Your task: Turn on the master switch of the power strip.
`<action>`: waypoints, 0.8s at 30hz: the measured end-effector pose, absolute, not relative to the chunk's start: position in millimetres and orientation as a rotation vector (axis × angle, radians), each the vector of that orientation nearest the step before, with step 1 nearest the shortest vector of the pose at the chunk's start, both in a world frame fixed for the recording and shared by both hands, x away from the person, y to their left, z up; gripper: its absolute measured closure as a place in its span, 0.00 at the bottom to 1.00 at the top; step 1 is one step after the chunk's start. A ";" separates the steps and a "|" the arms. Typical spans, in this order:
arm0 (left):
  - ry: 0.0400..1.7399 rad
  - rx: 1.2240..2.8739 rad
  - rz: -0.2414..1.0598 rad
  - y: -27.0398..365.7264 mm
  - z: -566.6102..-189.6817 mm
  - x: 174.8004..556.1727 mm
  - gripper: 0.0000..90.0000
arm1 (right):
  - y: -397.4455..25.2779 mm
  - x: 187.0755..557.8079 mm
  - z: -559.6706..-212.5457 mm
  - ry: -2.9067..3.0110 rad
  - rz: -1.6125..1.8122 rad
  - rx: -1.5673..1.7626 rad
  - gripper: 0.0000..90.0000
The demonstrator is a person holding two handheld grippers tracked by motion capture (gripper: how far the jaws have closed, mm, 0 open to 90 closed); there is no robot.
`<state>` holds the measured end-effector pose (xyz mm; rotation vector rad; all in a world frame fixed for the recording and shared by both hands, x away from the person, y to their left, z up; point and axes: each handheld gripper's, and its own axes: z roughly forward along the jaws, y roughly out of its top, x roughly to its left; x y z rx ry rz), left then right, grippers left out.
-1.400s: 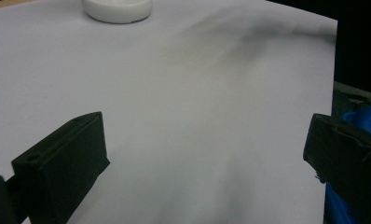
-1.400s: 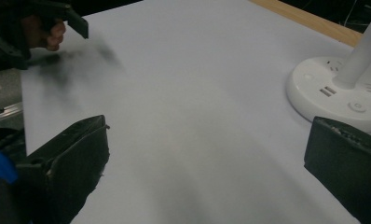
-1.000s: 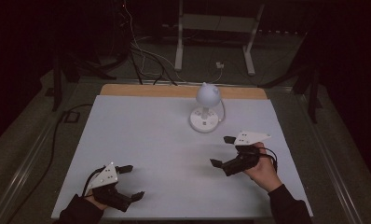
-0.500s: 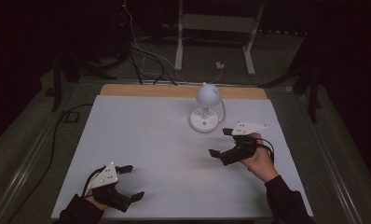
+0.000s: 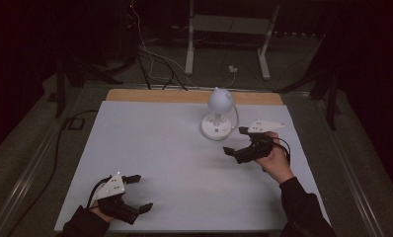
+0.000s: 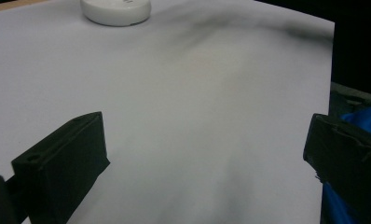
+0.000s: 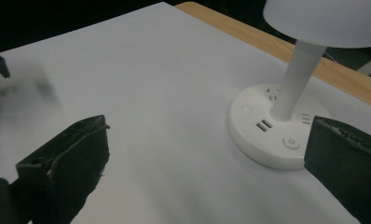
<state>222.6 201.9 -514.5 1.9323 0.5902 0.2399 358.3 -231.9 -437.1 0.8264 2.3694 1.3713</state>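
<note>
A small white desk lamp (image 5: 216, 111) with a round base and a dome head stands on the white table top (image 5: 150, 138), right of middle toward the back. My right gripper (image 5: 234, 140) is held open just right of and in front of the base, jaws pointing left, nothing between them. In the right gripper view the lamp base (image 7: 273, 136) with its sockets and button lies just ahead of the open right gripper (image 7: 202, 158). My left gripper (image 5: 143, 192) rests open at the near left corner. Bare table lies between its jaws in the left gripper view, with the lamp base (image 6: 116, 9) far ahead.
A wooden strip (image 5: 184, 95) runs along the table's far edge. Behind the table, cables (image 5: 150, 59) lie on the dark floor beside a metal stand (image 5: 229, 29). Blue fabric (image 6: 363, 119) shows behind the right jaw in the left gripper view.
My right gripper has moved away from the person and a little left, closer to the lamp base. The left gripper has stayed where it was.
</note>
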 end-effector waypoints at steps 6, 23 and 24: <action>0.589 1.931 0.238 202.0 -514.5 222.6 0.00 | -233.5 372.5 -441.5 2.350 1.362 0.863 0.00; 0.590 1.932 0.229 202.0 -514.4 222.7 0.00 | -240.8 404.3 -459.2 2.307 1.295 0.951 0.00; 0.591 1.931 0.228 202.1 -514.3 222.8 0.00 | -240.5 407.9 -461.6 2.288 1.287 0.982 0.00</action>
